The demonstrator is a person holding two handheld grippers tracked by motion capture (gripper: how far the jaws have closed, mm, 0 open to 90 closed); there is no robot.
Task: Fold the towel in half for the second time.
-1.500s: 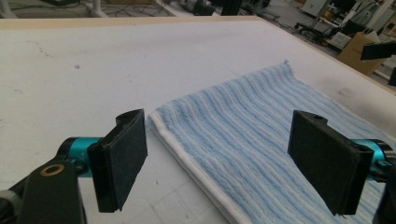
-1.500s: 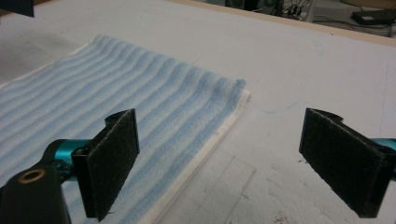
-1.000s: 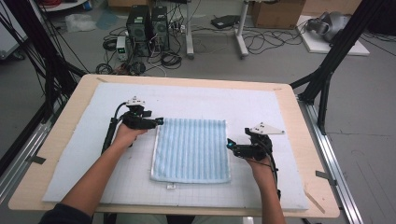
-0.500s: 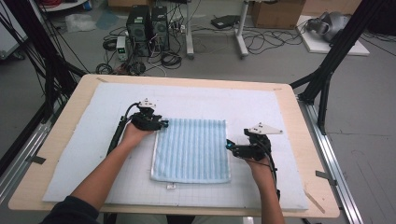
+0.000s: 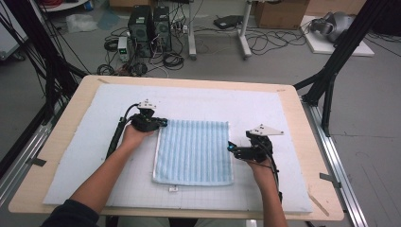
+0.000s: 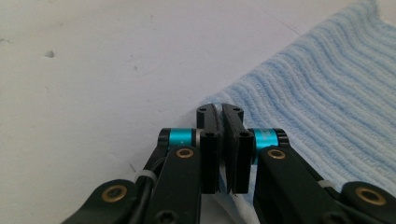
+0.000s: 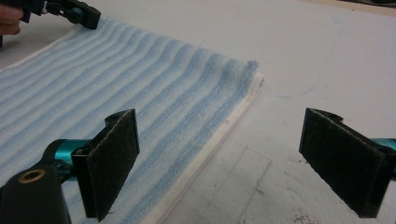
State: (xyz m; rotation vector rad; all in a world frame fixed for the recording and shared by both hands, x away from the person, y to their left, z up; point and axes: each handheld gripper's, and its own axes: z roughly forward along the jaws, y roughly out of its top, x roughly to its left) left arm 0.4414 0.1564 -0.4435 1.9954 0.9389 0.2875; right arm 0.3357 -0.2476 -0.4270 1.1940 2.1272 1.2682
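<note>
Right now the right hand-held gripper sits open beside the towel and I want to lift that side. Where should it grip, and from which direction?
Take the towel by its right edge, near the far right corner. It lies flat, so only the hem offers a bite. The right hand-held gripper already straddles that edge with its jaws wide; slide in low from the right, probably one jaw under the hem.
</note>
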